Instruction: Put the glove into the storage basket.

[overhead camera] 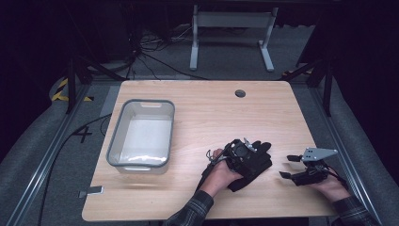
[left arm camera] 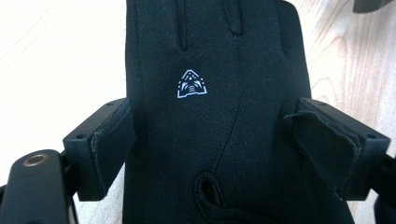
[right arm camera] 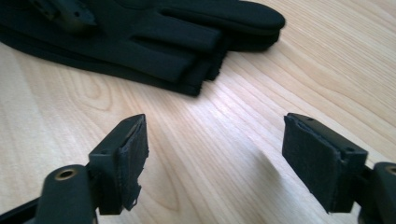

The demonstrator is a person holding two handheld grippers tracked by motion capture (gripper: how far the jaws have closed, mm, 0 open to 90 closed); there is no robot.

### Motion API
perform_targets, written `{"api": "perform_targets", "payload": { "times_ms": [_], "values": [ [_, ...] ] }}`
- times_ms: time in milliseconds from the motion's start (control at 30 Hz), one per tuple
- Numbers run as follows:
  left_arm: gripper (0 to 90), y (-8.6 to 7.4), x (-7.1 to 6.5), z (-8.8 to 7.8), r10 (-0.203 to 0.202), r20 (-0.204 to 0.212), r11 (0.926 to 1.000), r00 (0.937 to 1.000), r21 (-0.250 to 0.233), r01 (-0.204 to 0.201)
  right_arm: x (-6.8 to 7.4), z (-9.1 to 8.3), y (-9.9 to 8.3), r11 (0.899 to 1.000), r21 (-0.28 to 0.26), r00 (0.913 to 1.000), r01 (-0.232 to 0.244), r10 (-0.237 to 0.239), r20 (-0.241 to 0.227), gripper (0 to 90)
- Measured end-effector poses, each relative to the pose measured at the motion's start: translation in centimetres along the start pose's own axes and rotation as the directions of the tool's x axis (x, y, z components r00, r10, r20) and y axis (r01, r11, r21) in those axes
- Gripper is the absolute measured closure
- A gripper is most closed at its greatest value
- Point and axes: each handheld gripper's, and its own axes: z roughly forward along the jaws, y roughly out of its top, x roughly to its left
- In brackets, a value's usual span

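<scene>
A pair of black gloves (overhead camera: 256,165) lies stacked flat on the wooden table (overhead camera: 211,113), front right of centre. My left gripper (overhead camera: 242,151) rests over them. In the left gripper view its jaws stand open on either side of the top glove (left arm camera: 210,56), which bears a small white logo (left arm camera: 191,84); the gripper (left arm camera: 219,140) does not pinch the fabric. My right gripper (overhead camera: 288,166) hovers to the right of the gloves, low over bare wood. Its jaws (right arm camera: 215,149) are open and empty, and the glove fingertips (right arm camera: 187,42) lie just beyond them.
A clear plastic bin (overhead camera: 141,101) with a grey rim stands at the left of the table. A round cable hole (overhead camera: 240,93) sits near the far edge. A small grey tab (overhead camera: 91,191) lies at the front left corner.
</scene>
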Motion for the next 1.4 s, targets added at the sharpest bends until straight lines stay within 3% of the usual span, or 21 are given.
{"api": "perform_targets", "payload": {
  "times_ms": [200, 300, 467, 567, 700, 800, 1000, 1400],
  "values": [
    [10.6, -0.1, 0.1, 0.3, -0.005, -0.017, 1.0000, 0.9998, 0.006, 0.005, -0.5, 0.2, -0.4, 1.000, 0.008, 0.9996, -0.011, 0.011, 0.025, 21.2],
    [9.6, -0.3, 0.3, 0.5, -0.023, 0.008, 0.9997, 0.9997, 0.013, 0.023, -0.5, 0.3, -0.5, 1.000, 0.014, 0.9996, -0.012, 0.011, 0.024, 21.1],
    [17.4, -0.3, 0.2, 0.4, -0.008, 0.014, 0.9999, 0.9999, 0.012, 0.008, -0.5, 0.5, -0.6, 1.000, 0.024, 0.9995, -0.007, 0.007, 0.030, 21.0],
    [30.2, -0.4, 0.1, 0.2, 0.013, 0.050, 0.9999, 0.9987, 0.010, -0.014, -0.5, 0.7, -0.7, 1.000, 0.030, 0.9996, -0.010, 0.009, 0.028, 20.0],
    [56.7, -0.4, -0.2, 0.0, 0.027, 0.113, 0.9996, 0.9933, 0.001, -0.027, -0.6, 0.8, -0.9, 1.000, 0.014, 0.9995, -0.014, 0.014, 0.030, 15.9],
    [65.3, -0.4, -0.2, 0.0, 0.019, 0.128, 0.9998, 0.9916, 0.006, -0.020, -0.7, 0.8, -1.0, 1.000, 0.005, 0.9995, -0.014, 0.014, 0.028, 15.3],
    [67.5, -0.2, -0.1, -0.4, -0.019, 0.142, 0.9998, 0.9896, 0.006, 0.019, -0.7, 0.9, -1.0, 1.000, 0.006, 0.9995, -0.014, 0.014, 0.027, 14.3],
    [67.2, 0.4, 0.3, -3.0, -0.038, 0.141, 0.9993, 0.9893, 0.001, 0.038, -0.7, 0.9, -0.9, 1.000, 0.010, 0.9995, -0.014, 0.013, 0.027, 12.8]
  ]
}}
